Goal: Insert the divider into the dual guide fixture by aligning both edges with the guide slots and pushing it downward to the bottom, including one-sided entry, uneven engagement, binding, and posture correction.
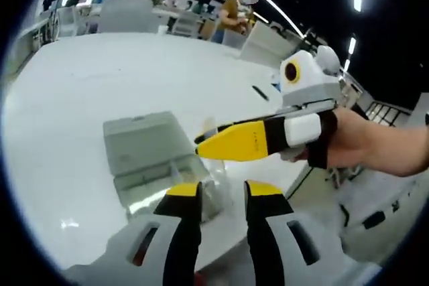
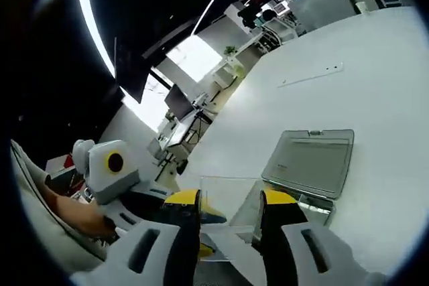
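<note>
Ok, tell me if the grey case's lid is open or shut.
Open: the grey lid lies flat on the table beside the clear fixture.

Two grippers are in use: the left gripper [image 1: 222, 192] with two yellow-tipped jaws rising in the left gripper view, and the right gripper [image 2: 230, 200] with two such jaws in the right gripper view; each also crosses into the other's view, so the count stays at two. One white table [image 1: 80, 98] carries the work; on it sits one grey fixture [image 2: 310, 160], a flat lidded box, seen from both sides; one clear divider [image 2: 228, 195], a transparent sheet, stands between the right gripper's jaws. One hand [image 1: 362, 140] shows, around the right gripper; one person [image 1: 231, 15] stands far off among several background desks, too blurred to count.
</note>
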Demonstrator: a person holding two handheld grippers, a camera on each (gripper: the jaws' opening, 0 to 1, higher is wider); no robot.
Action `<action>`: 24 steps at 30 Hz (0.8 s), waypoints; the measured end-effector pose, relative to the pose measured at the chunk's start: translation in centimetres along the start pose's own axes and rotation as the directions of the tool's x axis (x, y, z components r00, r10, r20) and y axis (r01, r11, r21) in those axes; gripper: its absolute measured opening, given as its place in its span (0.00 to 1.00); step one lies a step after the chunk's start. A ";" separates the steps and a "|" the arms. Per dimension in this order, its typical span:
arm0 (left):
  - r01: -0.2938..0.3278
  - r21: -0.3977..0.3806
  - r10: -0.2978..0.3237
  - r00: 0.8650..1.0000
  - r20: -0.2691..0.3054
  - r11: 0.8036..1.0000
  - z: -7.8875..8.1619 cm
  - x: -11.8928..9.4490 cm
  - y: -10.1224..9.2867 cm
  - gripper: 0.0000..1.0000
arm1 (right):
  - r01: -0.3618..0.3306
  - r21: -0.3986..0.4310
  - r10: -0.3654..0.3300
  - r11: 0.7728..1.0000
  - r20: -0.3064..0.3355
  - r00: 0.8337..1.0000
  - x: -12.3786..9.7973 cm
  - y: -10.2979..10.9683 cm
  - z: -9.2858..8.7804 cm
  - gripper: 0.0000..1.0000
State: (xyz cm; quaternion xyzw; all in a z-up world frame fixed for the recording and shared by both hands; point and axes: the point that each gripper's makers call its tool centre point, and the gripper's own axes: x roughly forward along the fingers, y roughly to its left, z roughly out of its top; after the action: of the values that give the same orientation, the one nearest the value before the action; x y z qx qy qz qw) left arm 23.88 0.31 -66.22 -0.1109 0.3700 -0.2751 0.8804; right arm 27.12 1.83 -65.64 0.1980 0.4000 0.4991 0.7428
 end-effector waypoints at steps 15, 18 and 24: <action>-0.111 -0.013 0.110 0.992 -0.056 0.994 -1.0 0.8 0.9 0.11 | 0.085 0.047 -0.085 0.995 -0.012 0.996 0.5 -0.8 -0.7 0.30; -0.120 -0.023 0.119 0.991 -0.061 0.992 -1.2 0.9 1.1 0.10 | 0.098 0.047 -0.097 0.994 -0.015 0.995 0.7 -0.8 -0.9 0.30; -0.135 -0.047 0.132 0.989 -0.062 0.990 -1.1 1.1 1.4 0.06 | 0.118 0.049 -0.117 0.992 -0.020 0.993 1.0 -1.1 -1.2 0.30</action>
State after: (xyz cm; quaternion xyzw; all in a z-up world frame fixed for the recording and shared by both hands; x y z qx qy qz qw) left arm 24.30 0.86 -68.18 -0.1004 0.4094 -0.2093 0.8823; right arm 27.01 2.16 -67.49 0.1883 0.4296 0.4462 0.7622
